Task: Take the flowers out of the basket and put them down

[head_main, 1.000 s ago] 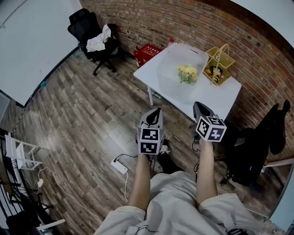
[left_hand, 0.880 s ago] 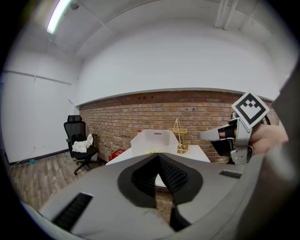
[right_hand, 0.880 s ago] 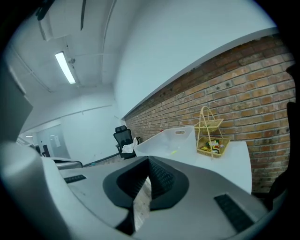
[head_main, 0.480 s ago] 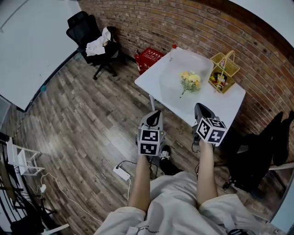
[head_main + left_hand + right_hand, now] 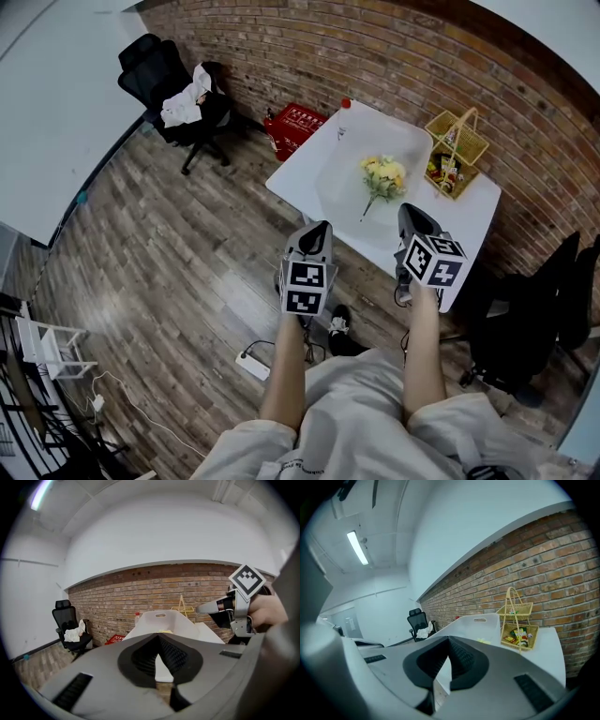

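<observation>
Flowers: small bunch of yellow and cream blooms on thin green stems; it lies inside the translucent white plastic tub on the white table, ahead of both grippers and beyond their tips, slightly nearer my right one
Container: I take the tub for the task's basket, since the bunch lies in it; the yellow wire basket with snack packets stands further off, ahead and to the right of my right gripper, and holds no flowers
Handling: I judge the bunch light, soft and easy to crush; the heads would bruise or shed under the pads, and the stems are thin and may bend or slip; whether it is real or artificial I cannot tell
Where to hold: the stems, below the heads; that end points back towards my grippers, so it is the nearer part to reach; I would close gently, only enough to lift
Left gripper: jaws together with nothing between them; its tip is about at the table's near edge, short of the tub
Right gripper: jaws likewise closed and empty; its tip is just over the table's near edge, the stems ahead and a little to its left
Since a second ago: both grippers have been carried towards the table; floor then showed between tips and table edge, now none; the bunch lies in the tub as before; jaws have stayed closed
</observation>
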